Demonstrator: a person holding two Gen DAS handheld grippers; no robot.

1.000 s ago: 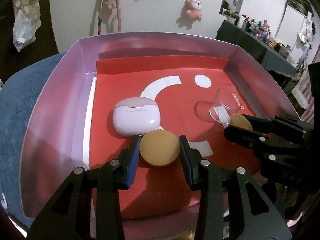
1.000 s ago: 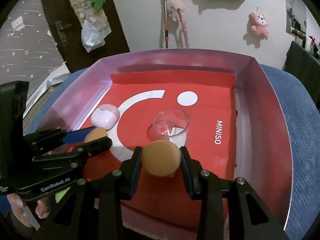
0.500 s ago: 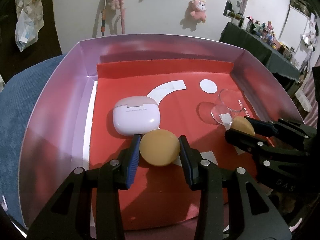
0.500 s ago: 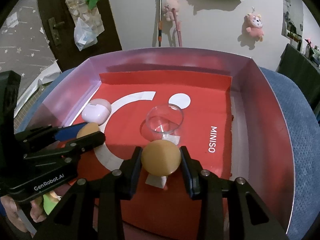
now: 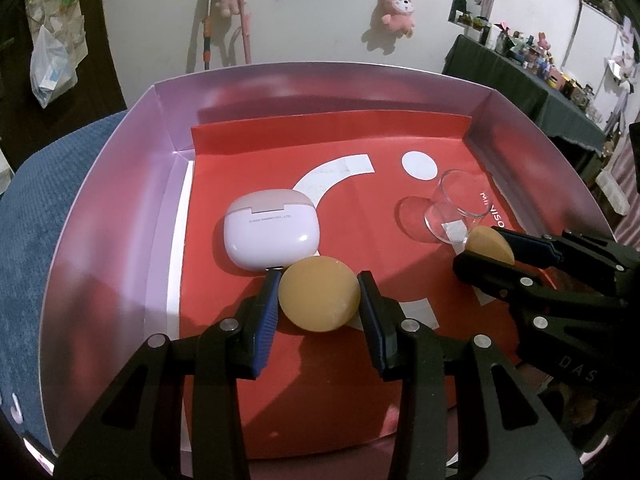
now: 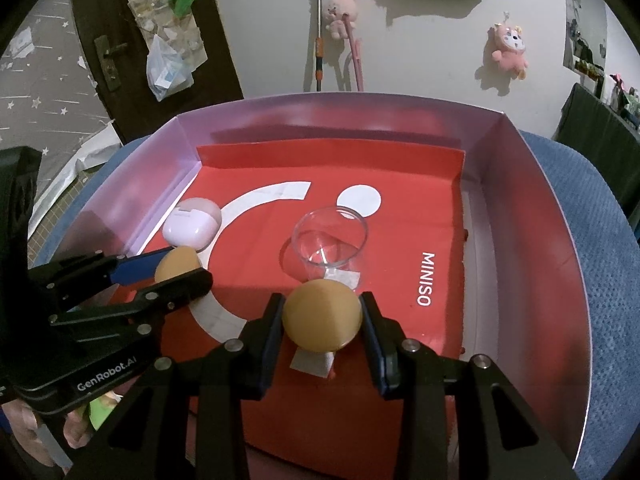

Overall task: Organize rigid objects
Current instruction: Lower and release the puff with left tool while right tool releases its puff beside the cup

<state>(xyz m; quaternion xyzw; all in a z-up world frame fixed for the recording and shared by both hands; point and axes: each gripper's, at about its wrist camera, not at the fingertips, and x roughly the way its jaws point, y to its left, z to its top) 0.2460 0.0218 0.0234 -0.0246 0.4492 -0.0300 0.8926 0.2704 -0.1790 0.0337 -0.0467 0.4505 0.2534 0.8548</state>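
My left gripper point(image 5: 318, 300) is shut on a tan egg-shaped ball point(image 5: 319, 295), held low over the red liner just in front of a white and pink earbud case point(image 5: 270, 232). My right gripper point(image 6: 322, 316) is shut on a second tan egg-shaped ball point(image 6: 323, 316), just in front of a clear plastic cup point(image 6: 330, 240) lying on its side. Both are inside the pink-walled box point(image 5: 120, 200). The right gripper also shows in the left wrist view point(image 5: 486, 246), and the left gripper in the right wrist view point(image 6: 176, 266).
The box point(image 6: 532, 208) rests on a blue cushion point(image 6: 600, 280). Its red liner reads MINISO point(image 6: 426, 278). A white wall with plush toys point(image 6: 510, 46) stands behind, a dark door point(image 6: 120, 40) at left, a cluttered table point(image 5: 540, 68) at right.
Both grippers have drawn back and up a little from the box with their balls still held. The case and the cup have not moved.
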